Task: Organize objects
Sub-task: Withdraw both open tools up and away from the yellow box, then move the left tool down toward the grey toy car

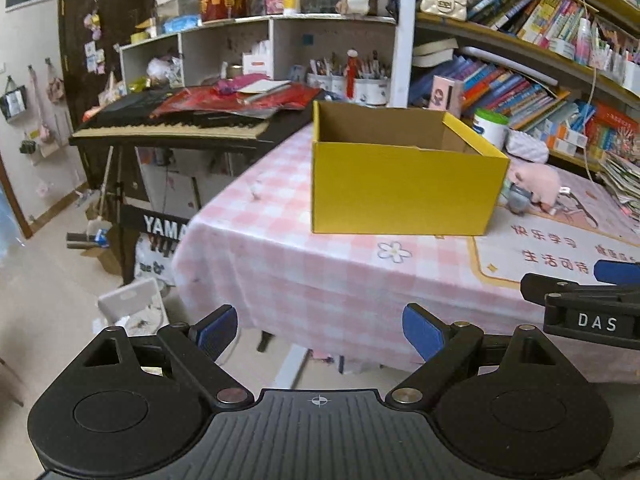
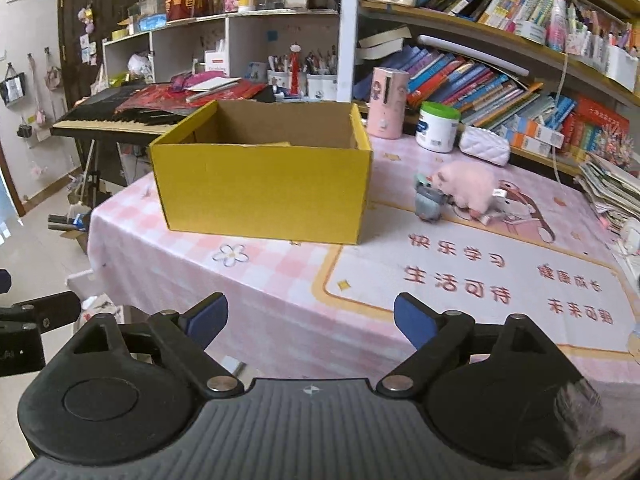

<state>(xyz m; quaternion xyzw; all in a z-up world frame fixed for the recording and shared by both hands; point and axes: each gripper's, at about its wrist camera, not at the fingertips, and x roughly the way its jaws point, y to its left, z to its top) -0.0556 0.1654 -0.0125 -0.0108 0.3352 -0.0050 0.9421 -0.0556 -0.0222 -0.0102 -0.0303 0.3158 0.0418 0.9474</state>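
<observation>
Left wrist view: the left gripper (image 1: pixel 320 334) gapes wide, empty – the open yellow cardboard box (image 1: pixel 404 188) sits at centre frame on the pink checked tablecloth (image 1: pixel 280 264).

Right wrist view: the right gripper (image 2: pixel 310 322) is spread wide (nothing between its blue pads), the box (image 2: pixel 266 188) centre-left, a pink plush toy (image 2: pixel 468 188) to its right.

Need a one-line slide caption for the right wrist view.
Open right gripper approaches pink checked table holding an open yellow cardboard box, with a pink plush toy to its right.

The left gripper (image 1: pixel 320 330) tilts downward, its blue-padded jaws spread wide with nothing between them; the right gripper (image 2: pixel 310 318) hangs just beside it at the same tilt, jaws likewise wide apart and empty.
</observation>
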